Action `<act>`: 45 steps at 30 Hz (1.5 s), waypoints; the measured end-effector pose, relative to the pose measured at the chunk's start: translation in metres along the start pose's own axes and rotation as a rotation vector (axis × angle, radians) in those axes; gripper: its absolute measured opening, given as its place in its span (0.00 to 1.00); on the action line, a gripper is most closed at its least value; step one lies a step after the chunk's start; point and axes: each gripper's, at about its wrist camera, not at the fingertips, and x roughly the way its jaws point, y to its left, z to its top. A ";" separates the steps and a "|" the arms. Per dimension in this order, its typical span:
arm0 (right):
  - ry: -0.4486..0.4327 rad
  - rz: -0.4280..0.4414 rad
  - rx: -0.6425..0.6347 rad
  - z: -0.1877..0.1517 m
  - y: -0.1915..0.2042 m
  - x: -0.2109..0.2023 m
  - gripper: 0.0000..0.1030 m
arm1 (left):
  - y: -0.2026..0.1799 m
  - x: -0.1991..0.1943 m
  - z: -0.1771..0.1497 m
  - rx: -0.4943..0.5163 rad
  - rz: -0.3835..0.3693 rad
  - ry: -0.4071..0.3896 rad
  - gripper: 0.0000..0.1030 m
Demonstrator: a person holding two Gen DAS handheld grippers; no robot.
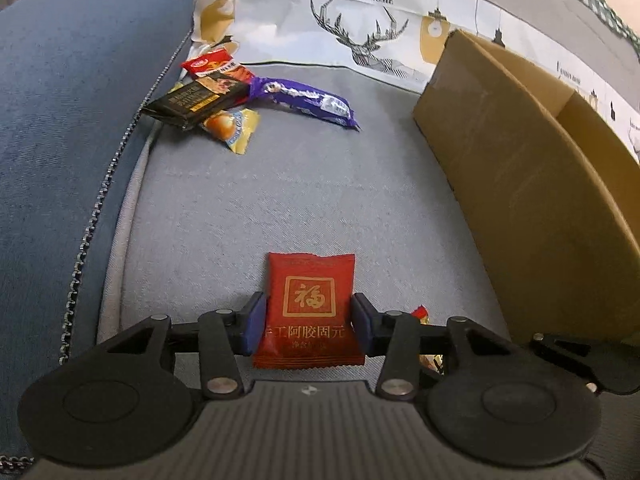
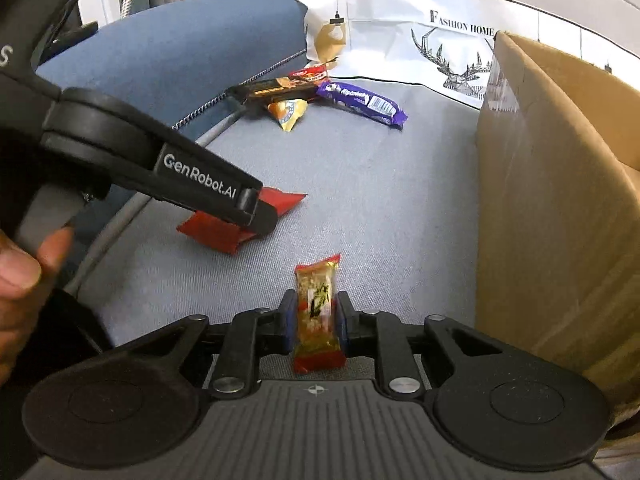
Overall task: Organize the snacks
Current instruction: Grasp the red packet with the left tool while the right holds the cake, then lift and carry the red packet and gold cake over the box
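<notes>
Step in hand: both tongs have a snack each off the sofa seat (image 1: 304, 200), and the next thing, as I judge it, is carrying them to the cardboard box (image 1: 520, 184) on the right
Left tongs (image 1: 308, 322): pads pinching the red sachet (image 1: 310, 304) by its two side edges; from the right wrist view the sachet (image 2: 224, 228) hangs tilted, apparently just clear of the cushion
Right tongs (image 2: 313, 318): pressed nearly together on the narrow gold-and-red candy bar (image 2: 318, 312), gripped across its middle, long axis pointing forward
Where the rest lies: a pile at the far left corner of the seat, against the blue armrest (image 1: 80, 120): a dark chocolate bar (image 1: 196, 102), a red pack (image 1: 210, 62) behind it, a yellow wrapped sweet (image 1: 234, 128) under its edge, and a purple bar (image 1: 310, 100) just beside them
Grip advice: the sachet is soft and held only at the edges, so keep pressure steady and avoid swinging it; a slack wrapper could slide out
Route: lift both snacks above the box's near wall before crossing, since the flaps stand higher than the seat
Spacing: the two tongs are close together; send one in first so they do not knock at the opening
Release: spread the pads only once well inside the box; its interior is hidden from both views
Backdrop: a deer-print cushion (image 1: 360, 28) stands behind, out of the path
</notes>
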 end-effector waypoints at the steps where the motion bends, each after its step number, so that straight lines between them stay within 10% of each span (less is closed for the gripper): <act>1: 0.001 -0.003 -0.008 0.000 0.001 0.000 0.21 | -0.002 0.003 0.000 0.008 0.008 0.008 0.50; 10: 0.001 -0.005 -0.013 -0.001 0.001 -0.001 0.21 | -0.016 0.012 -0.002 0.074 0.032 0.022 0.59; 28: -0.020 -0.015 -0.036 -0.003 0.003 -0.003 0.18 | -0.011 0.006 0.000 0.033 0.043 -0.013 0.44; 45: -0.217 -0.036 -0.053 0.008 0.011 -0.059 0.18 | 0.018 -0.061 -0.010 -0.155 -0.096 -0.351 0.44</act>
